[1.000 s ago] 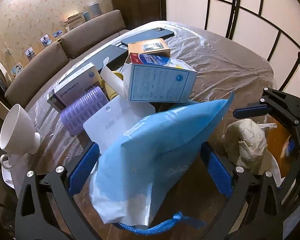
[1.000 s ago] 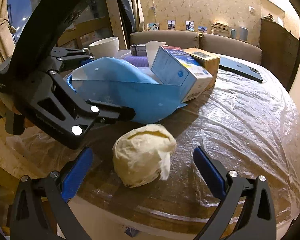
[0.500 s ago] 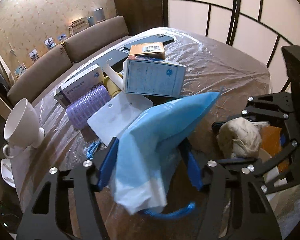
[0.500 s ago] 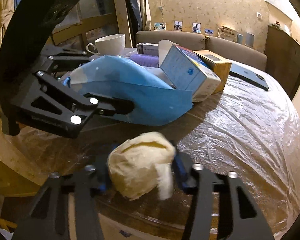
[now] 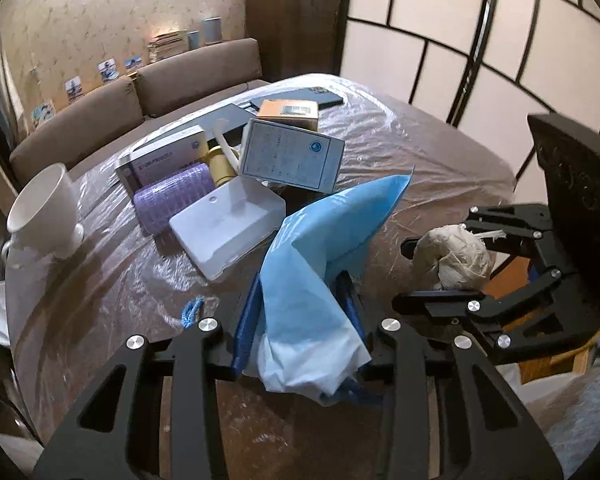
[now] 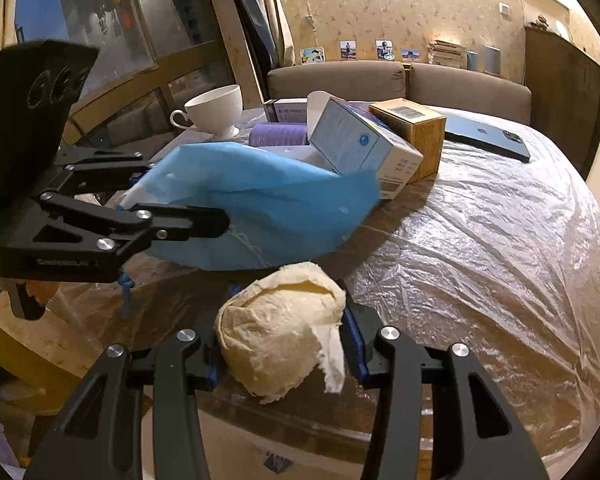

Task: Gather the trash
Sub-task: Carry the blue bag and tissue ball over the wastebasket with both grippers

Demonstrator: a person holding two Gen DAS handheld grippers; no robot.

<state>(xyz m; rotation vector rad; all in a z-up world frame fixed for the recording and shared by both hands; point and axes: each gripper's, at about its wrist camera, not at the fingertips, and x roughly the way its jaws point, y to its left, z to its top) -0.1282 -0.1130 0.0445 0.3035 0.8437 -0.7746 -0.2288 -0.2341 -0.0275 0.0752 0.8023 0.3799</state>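
The left gripper (image 5: 300,320) has its fingers clamped on the blue bag (image 5: 320,248); the right gripper (image 6: 284,344) has its fingers clamped on the paper wad (image 6: 276,336) above the surface (image 6: 480,260).

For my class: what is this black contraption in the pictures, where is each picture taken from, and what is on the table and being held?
No robot here: a person holds two handheld clamps, each carrying a wide-angle camera that looks along its two fingers. One picture is from the left clamp, the other from the right, so each also shows the other clamp. The left gripper is shut on a blue bag. The right gripper is shut on a ball of crumpled paper. On the plastic-covered table lie a white cup, a purple roller, a white plastic case, some cardboard boxes and a dark phone.
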